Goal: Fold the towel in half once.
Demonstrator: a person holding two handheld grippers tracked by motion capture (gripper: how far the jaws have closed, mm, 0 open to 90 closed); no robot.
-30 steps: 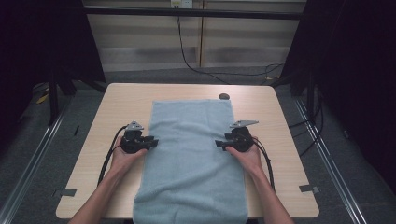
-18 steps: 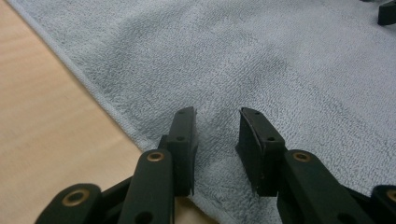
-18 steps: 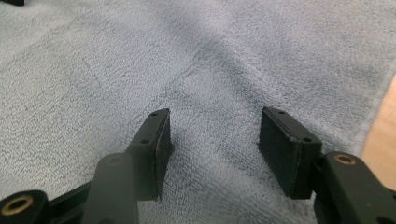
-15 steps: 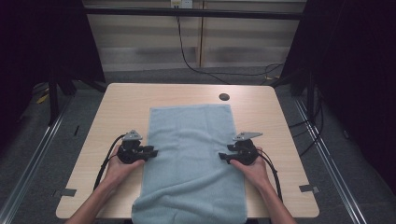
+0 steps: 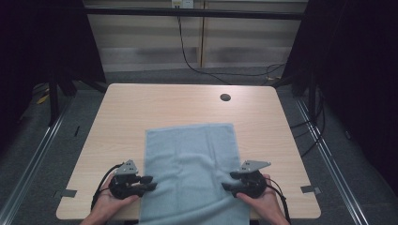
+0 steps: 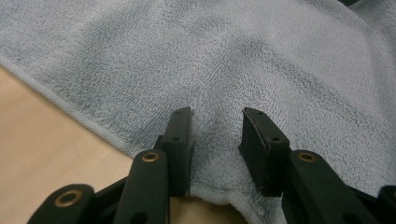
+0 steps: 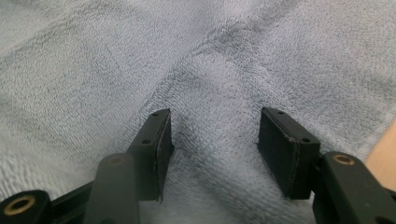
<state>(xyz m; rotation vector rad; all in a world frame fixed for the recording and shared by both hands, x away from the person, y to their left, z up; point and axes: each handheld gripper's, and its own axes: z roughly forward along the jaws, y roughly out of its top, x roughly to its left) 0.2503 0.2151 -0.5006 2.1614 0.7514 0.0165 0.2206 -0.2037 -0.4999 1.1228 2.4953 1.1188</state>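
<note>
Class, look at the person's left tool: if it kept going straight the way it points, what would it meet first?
The light blue towel. The left tool already has the towel's edge between its open jaws, so more cloth lies straight ahead, probably bunching; the right tool is much farther along.

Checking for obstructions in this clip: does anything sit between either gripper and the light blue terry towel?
Nothing visible does. The left gripper and right gripper each have open jaws straddling the light blue terry towel at its side edges on the wooden table.

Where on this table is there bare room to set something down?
The table is bare across its far half, between the towel's far edge and the small round hole. Narrow strips run along both towel sides. The near edge is crowded by the left gripper and right gripper.
</note>
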